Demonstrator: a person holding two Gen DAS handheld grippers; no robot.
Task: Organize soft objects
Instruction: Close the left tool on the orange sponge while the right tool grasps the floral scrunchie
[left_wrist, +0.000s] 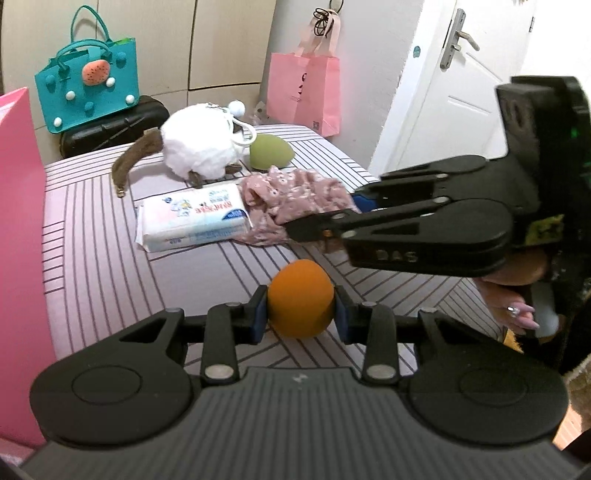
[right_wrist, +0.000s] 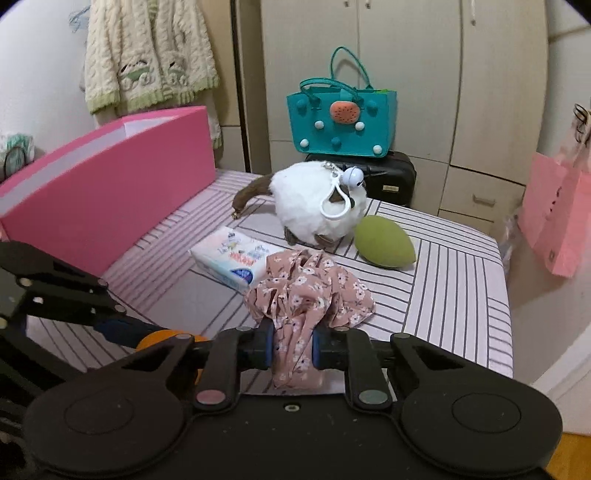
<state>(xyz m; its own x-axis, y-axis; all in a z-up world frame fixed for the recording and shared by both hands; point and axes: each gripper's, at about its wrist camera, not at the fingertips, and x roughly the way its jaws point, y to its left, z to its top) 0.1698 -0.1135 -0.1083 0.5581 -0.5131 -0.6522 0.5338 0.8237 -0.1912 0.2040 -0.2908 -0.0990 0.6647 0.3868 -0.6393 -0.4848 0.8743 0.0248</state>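
Observation:
My left gripper (left_wrist: 300, 314) is shut on an orange sponge (left_wrist: 301, 297) just above the striped table (left_wrist: 92, 240). My right gripper (right_wrist: 293, 349) is shut on a pink floral cloth (right_wrist: 310, 291) that bunches on the table; it reaches in from the right in the left wrist view, where the cloth (left_wrist: 291, 195) shows too. Beyond lie a tissue pack (left_wrist: 194, 218) (right_wrist: 232, 258), a white plush toy (left_wrist: 201, 144) (right_wrist: 314, 206) with a brown tail, and a green egg-shaped sponge (left_wrist: 271, 151) (right_wrist: 384, 242). The orange sponge (right_wrist: 162, 338) is partly hidden in the right wrist view.
A pink box (right_wrist: 110, 192) (left_wrist: 18, 221) stands along the table's left side. A teal handbag (left_wrist: 88, 88) (right_wrist: 341, 122) sits on a black case (right_wrist: 388, 177) behind the table. A pink paper bag (left_wrist: 304, 92) hangs at the far right, by a white door (left_wrist: 461, 92).

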